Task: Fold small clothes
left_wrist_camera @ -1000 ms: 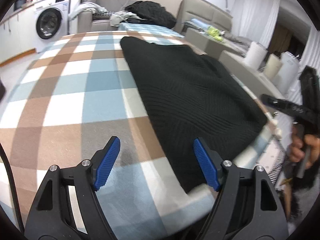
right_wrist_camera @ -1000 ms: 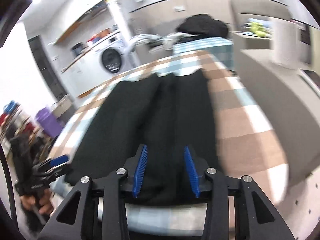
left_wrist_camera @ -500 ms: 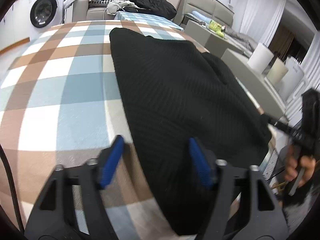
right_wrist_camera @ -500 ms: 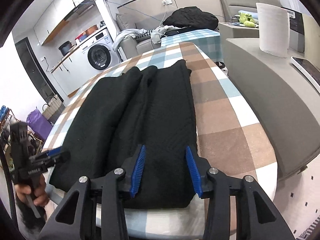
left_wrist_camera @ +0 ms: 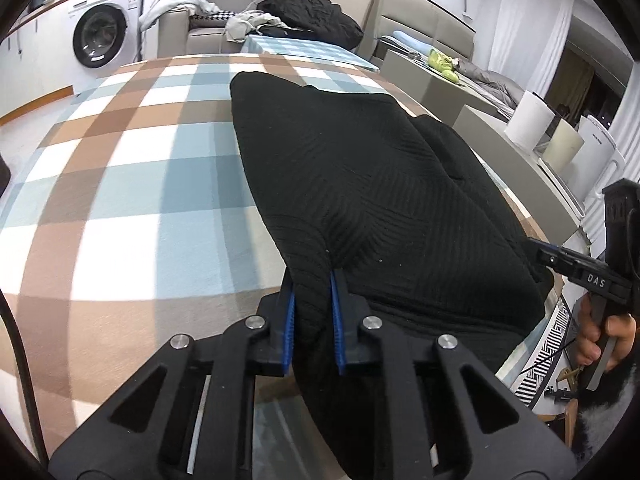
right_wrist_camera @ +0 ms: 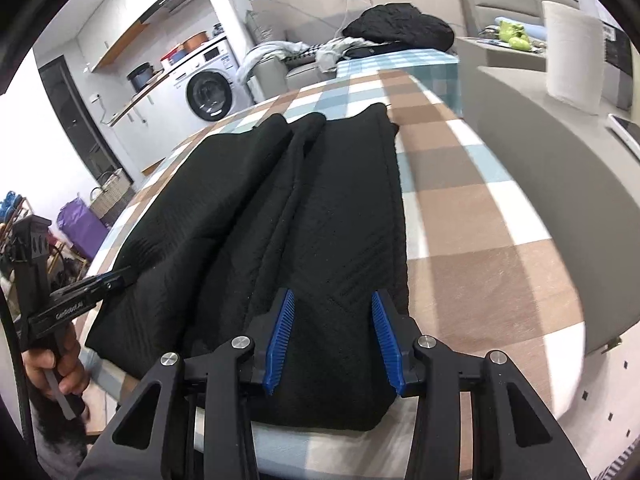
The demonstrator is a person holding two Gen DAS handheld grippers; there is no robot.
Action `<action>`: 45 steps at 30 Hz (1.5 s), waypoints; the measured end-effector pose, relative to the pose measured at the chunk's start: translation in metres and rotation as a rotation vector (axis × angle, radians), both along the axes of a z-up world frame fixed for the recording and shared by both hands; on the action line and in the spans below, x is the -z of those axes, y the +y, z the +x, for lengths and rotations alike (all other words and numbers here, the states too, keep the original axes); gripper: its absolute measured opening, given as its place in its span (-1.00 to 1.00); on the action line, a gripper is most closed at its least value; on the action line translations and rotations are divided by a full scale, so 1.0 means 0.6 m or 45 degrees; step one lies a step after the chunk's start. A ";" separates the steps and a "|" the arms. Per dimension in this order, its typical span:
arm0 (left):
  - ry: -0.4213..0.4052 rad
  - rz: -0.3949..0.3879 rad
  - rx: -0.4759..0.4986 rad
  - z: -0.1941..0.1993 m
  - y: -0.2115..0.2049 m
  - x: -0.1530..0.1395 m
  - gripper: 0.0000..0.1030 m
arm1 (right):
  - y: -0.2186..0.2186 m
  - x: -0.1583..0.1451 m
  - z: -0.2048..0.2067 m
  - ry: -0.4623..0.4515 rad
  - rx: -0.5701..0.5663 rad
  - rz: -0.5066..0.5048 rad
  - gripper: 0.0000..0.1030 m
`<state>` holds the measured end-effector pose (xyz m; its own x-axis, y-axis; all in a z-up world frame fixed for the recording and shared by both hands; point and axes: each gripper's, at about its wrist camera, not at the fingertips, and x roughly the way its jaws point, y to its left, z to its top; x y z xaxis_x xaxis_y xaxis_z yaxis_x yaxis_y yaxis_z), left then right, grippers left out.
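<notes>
Left claw (left_wrist_camera: 313, 300): we have just been closing its jaws; they now pinch a ridge of the black knit sweater (left_wrist_camera: 360, 184) at its near hem.
Right claw (right_wrist_camera: 334, 332): part-spread over the hem, not gripping.
Sweater: flat on the checked tabletop (left_wrist_camera: 120, 184).
Meaning: we judge one corner secured; the fold can start once the right clamps.

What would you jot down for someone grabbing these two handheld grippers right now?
Left gripper: jaws have just been closing and now pinch the near left edge of the black sweater.
Right gripper: jaws apart over the sweater's near right part, not pinching it.
The sweater lies lengthwise on the checked tablecloth, both sides apparently folded inward, with a ridge down the middle.
Done: probably the side folds.
Left: likely grip on the right, then fold the near end toward the far end.
</notes>
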<state>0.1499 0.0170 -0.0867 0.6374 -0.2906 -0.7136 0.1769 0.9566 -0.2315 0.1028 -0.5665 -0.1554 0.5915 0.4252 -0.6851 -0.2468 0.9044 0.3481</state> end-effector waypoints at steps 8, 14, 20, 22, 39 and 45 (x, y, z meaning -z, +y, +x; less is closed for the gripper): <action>-0.029 0.024 0.005 -0.044 0.037 -0.006 -0.58 | 0.047 -0.050 -0.016 -0.109 -0.098 0.060 -0.18; -0.091 0.007 -0.020 -0.072 0.039 -0.026 0.08 | 0.135 -0.043 0.000 -0.062 -0.302 0.107 -0.20; -0.125 -0.027 0.013 -0.101 0.038 -0.039 0.09 | 0.163 -0.034 -0.006 -0.093 -0.411 0.088 -0.88; -0.142 -0.019 0.030 -0.111 0.031 -0.045 0.11 | 0.152 -0.041 -0.002 -0.103 -0.369 0.081 -0.88; -0.218 -0.020 0.137 -0.141 -0.006 -0.068 0.24 | 0.143 -0.027 -0.018 -0.094 -0.429 0.182 -0.89; -0.172 0.046 0.244 -0.139 -0.045 -0.045 0.25 | 0.137 -0.004 -0.013 -0.013 -0.404 0.124 -0.80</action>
<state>0.0667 -0.0102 -0.0600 0.6632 -0.3917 -0.6377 0.3834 0.9096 -0.1599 0.0947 -0.4842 -0.1529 0.4253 0.6527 -0.6270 -0.5150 0.7442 0.4254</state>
